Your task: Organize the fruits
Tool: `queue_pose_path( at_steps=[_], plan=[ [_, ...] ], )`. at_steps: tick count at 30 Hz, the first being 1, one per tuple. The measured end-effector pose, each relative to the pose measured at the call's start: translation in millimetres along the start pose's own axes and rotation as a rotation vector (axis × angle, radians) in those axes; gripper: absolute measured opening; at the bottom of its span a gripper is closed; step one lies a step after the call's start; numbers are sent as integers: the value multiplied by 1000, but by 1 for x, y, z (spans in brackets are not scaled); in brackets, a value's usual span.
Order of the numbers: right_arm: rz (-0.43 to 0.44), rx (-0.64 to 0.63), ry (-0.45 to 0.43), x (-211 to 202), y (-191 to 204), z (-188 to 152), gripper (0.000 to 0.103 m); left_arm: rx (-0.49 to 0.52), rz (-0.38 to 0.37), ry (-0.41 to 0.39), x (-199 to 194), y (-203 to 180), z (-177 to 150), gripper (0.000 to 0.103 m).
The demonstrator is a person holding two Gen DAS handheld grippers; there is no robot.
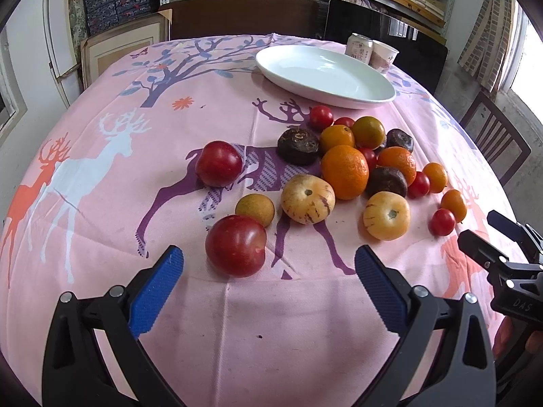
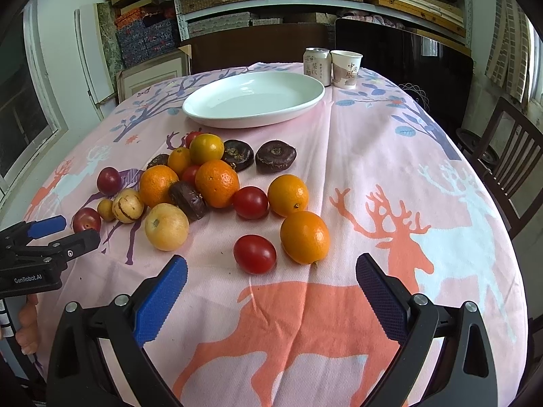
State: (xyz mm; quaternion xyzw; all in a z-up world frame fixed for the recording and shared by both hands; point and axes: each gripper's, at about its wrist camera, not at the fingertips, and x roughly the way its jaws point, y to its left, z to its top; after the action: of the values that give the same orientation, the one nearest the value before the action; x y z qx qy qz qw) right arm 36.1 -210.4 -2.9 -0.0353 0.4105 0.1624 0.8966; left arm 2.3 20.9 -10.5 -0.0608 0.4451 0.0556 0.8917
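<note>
I have both claws spread wide and empty, low over the tabletop (image 2: 390, 156). The fruits are heaped mid-cloth, short of the bare white plate (image 2: 207, 115) at the far side. My right claw (image 2: 271, 271) sits nearest a cherry tomato (image 2: 254, 253), dead ahead between its fingers; my left claw (image 1: 268, 264) faces a red plum (image 1: 235, 246), slightly left of centre. I judge either is a straight push forward
</note>
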Motion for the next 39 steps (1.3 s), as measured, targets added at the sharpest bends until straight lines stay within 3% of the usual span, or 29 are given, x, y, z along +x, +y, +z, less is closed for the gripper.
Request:
queue_pose_path(
  at_steps=[30,31,32,33,34,39],
  plan=[
    [6,0,5,0,4,-1,100,1,1,3,6,5,-5,99],
    [6,-1,5,0,4,-1,100,1,4,6,8,6,-6,98],
    [6,-1,4,0,3,-1,100,-3,2,11,12,8,-6,90],
    [7,0,4,0,4,-2,100,-7,-2,23,15,10,-7,74],
    [8,2,5,1,3,-2,100,-13,-6,39,19,12,-8,70],
    [10,8,7,1,1,-4,100,-18,-2,43,25,14,-4,69]
  ],
)
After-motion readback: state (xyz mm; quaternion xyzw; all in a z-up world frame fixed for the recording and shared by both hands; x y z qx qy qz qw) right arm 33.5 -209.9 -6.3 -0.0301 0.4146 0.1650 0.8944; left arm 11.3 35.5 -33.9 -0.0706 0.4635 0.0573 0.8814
